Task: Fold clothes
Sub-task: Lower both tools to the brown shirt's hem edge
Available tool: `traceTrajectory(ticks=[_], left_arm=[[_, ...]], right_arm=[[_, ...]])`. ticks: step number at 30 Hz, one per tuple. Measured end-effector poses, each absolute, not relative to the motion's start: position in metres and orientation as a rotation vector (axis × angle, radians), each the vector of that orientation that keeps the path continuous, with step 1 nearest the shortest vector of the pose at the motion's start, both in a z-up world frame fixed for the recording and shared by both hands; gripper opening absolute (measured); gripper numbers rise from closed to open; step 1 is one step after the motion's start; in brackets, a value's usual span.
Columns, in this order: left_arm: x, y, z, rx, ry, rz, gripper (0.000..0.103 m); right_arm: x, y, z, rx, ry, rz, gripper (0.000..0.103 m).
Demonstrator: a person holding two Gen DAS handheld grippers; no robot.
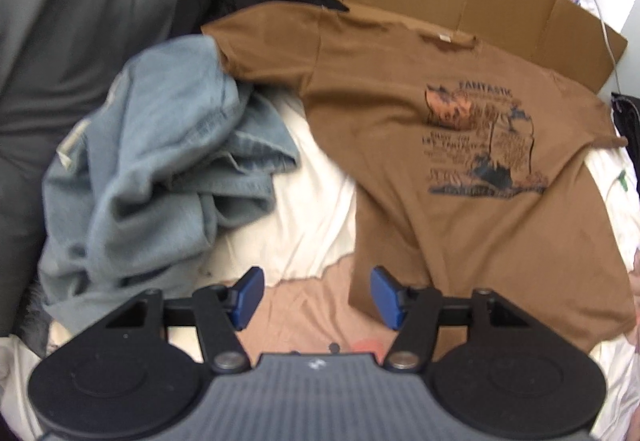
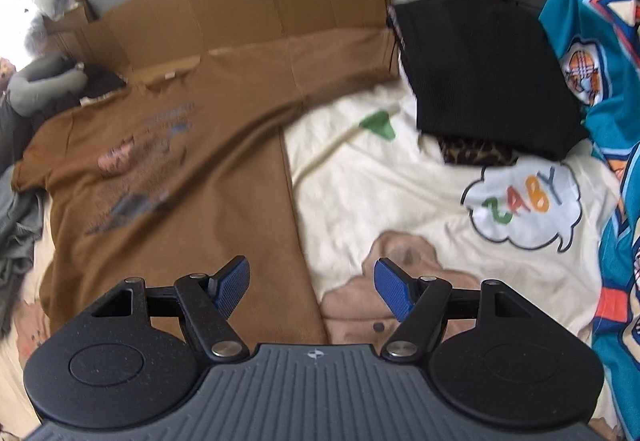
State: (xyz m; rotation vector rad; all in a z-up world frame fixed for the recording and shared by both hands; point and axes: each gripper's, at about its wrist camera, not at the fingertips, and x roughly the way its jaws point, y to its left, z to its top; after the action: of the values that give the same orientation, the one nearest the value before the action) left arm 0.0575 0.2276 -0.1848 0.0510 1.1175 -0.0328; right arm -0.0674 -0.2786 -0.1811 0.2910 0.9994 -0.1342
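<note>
Brown graphic T-shirt (image 1: 460, 169) spread flat, front up, collar toward cardboard, on cream cartoon-print bedsheet; dark print on chest; sleeves out; crumpled light-blue jeans (image 1: 160, 169) heaped just beside its left sleeve; folded black garment (image 2: 480, 73) near other sleeve.

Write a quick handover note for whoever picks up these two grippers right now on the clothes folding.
Left gripper: open, empty, near the brown T-shirt's bottom left corner.
Right gripper: open, empty, over the shirt's bottom right edge.
Shirt lies spread flat, print up, on the cream bedsheet.
Jeans are crumpled at its left; a black folded garment sits at its right.
Done: shirt laid out.
Left: no fold made yet; jeans unfolded.
</note>
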Motion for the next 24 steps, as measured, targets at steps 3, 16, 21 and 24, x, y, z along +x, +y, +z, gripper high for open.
traceTrajectory(ticks=[3,16,21,24], left_arm=[[0.061,0.226,-0.206,0.059,1.142,-0.049,0.062],[0.078,0.228,-0.278,-0.006,1.237,-0.076,0.062],[0.081,0.216,-0.288,0.020,1.239,-0.119,0.062],[0.084,0.206,-0.295,0.082,1.237,-0.127,0.062]], right_arm=[[-0.067,-0.273,-0.195,0.262,1.048,-0.122,0.075],[-0.045,-0.251,-0.266,0.210,1.221,-0.116,0.075],[-0.040,-0.244,-0.291,0.202,1.284,-0.110,0.074],[-0.041,-0.243,-0.299,0.191,1.306,-0.107,0.064]])
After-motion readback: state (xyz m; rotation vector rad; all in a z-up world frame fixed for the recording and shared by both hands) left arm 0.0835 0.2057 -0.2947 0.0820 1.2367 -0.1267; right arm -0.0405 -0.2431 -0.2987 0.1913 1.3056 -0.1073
